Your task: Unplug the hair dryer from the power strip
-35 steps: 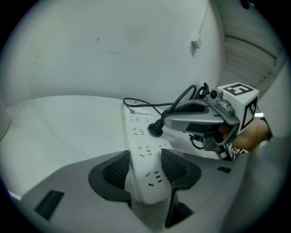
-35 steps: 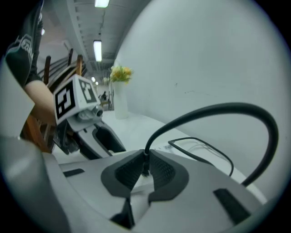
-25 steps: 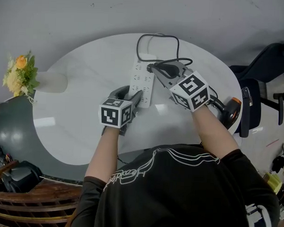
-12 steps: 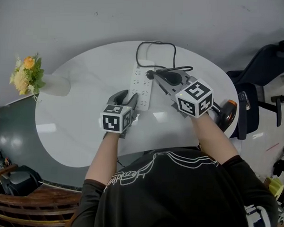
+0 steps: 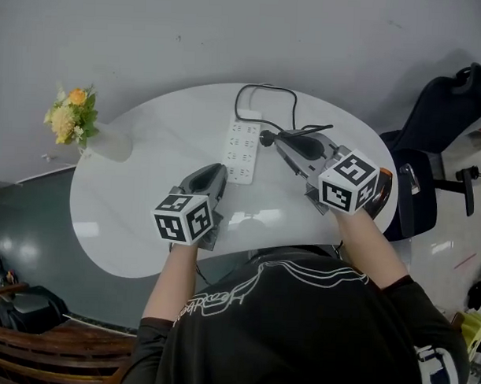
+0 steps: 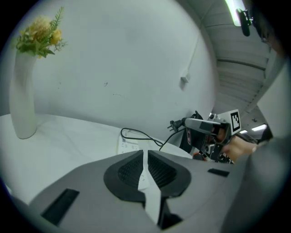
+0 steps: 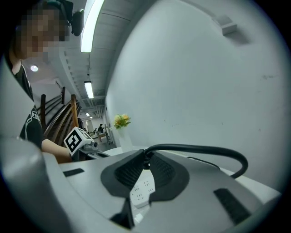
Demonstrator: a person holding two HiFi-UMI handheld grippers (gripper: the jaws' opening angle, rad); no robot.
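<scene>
Now left tongs just closing, narrow, empty; right tongs clamped on one plug; one power strip.

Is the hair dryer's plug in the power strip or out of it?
Out. The plug is in the air beside the power strip, prongs bare, clamped in the right gripper.

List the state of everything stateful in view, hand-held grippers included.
Power strip: flat on the table, nothing plugged in.
Plug: pulled out, prongs bare, in the air.
Right hand-held gripper: shut on the plug.
Left hand-held gripper: jaws have just been closing, nothing between them.
Hair dryer: at the table's edge, mostly hidden.
Vase: upright.
</scene>
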